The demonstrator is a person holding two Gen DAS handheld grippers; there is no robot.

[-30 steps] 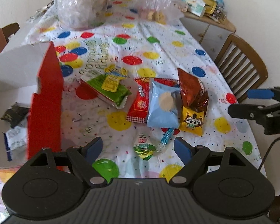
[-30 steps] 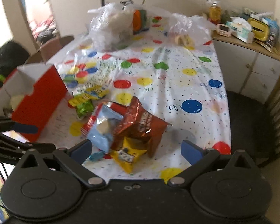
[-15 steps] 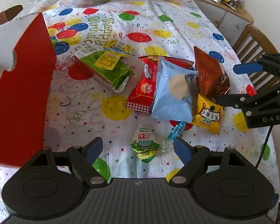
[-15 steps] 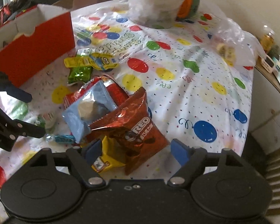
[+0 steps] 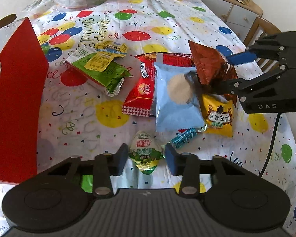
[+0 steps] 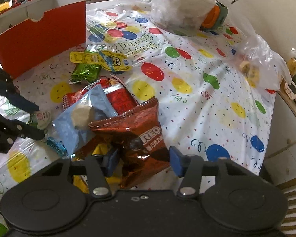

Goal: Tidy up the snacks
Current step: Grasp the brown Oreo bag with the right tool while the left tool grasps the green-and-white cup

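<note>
Left gripper [image 5: 146,159], open, brackets the green-white packet [image 5: 146,153] at lower centre: close squarely. Right gripper [image 6: 142,161] (open too) straddles the Oreo bag [image 6: 136,134].

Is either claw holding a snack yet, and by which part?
Neither has clearly closed. The left claw straddles the small green packet at its sides; the right claw straddles the brown bag's lower end.

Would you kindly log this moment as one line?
left gripper: straddling green-white packet | right gripper: straddling Oreo bag | red box: open
</note>
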